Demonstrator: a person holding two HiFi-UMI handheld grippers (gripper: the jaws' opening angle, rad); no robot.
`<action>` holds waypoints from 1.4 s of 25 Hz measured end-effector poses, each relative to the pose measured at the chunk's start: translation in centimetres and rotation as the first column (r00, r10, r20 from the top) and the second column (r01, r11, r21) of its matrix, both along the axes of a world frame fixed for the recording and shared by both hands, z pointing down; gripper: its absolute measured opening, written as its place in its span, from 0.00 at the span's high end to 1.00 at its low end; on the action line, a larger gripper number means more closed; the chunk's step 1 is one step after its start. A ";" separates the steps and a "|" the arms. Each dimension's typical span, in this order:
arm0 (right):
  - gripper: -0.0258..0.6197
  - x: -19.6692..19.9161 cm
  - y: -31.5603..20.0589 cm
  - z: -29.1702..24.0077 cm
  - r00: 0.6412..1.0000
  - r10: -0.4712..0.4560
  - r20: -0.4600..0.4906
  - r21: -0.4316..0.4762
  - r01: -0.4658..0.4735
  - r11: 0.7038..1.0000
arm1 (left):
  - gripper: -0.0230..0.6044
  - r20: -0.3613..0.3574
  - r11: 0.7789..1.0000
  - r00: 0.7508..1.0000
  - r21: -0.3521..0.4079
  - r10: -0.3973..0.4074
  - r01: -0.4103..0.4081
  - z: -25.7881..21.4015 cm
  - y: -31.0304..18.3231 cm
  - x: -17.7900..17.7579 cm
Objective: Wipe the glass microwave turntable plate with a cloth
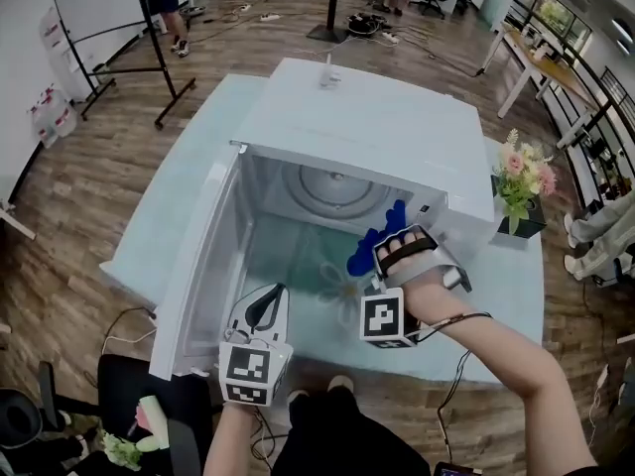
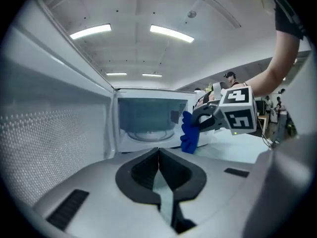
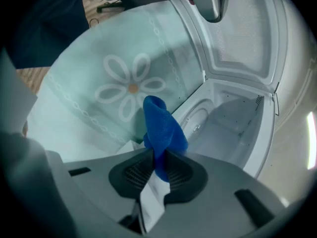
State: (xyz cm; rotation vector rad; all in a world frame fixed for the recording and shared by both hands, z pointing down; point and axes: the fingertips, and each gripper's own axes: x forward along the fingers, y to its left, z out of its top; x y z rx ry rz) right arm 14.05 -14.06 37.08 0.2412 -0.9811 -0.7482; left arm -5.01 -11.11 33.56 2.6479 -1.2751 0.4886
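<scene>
Step in hand: approach, by my reading. The cloth is gripped and carried to the mouth of the cavity, and wiping is not yet begun.
Right side: the right gripper [image 1: 385, 256] has its jaws clamped on the blue cloth [image 1: 373, 238]. A fold of the cloth stands out beyond the tips. It hangs just in front of the open cavity, right of centre.
Left side: the left gripper [image 1: 270, 300] has its jaws pressed together with nothing between them. It hovers low over the table's front edge, near the open door [image 1: 198, 266], and touches nothing.
Work piece: the glass turntable plate [image 1: 332, 191] lies flat on the cavity floor of the microwave [image 1: 367, 127]. It is apart from the cloth.
Surface: the table [image 1: 179, 196] carries a pale covering with a flower print.
Next move: the right gripper must advance into the cavity and lower until the cloth bears on the glass. It then sweeps round the plate.
Caution: the right cavity wall lies close to the gripper. The plate probably sits loose, so pressure at the rim may tip it.
</scene>
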 end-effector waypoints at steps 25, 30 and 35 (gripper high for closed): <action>0.89 7.4 14.0 -12.1 -0.404 0.197 0.893 -0.383 -0.456 0.803 | 0.96 -0.116 0.991 0.985 0.014 0.130 -0.129 -8.8 6.8 11.4; 0.89 11.1 16.6 -13.3 -0.569 -0.045 0.821 -0.355 -0.571 0.740 | 0.96 -0.162 0.987 0.974 0.028 0.161 -0.159 -9.4 8.5 13.4; 0.89 14.2 18.7 -13.0 -0.558 -0.221 0.800 -0.312 -0.701 0.641 | 0.96 -0.210 0.986 0.964 0.053 0.165 -0.157 -9.7 9.4 14.4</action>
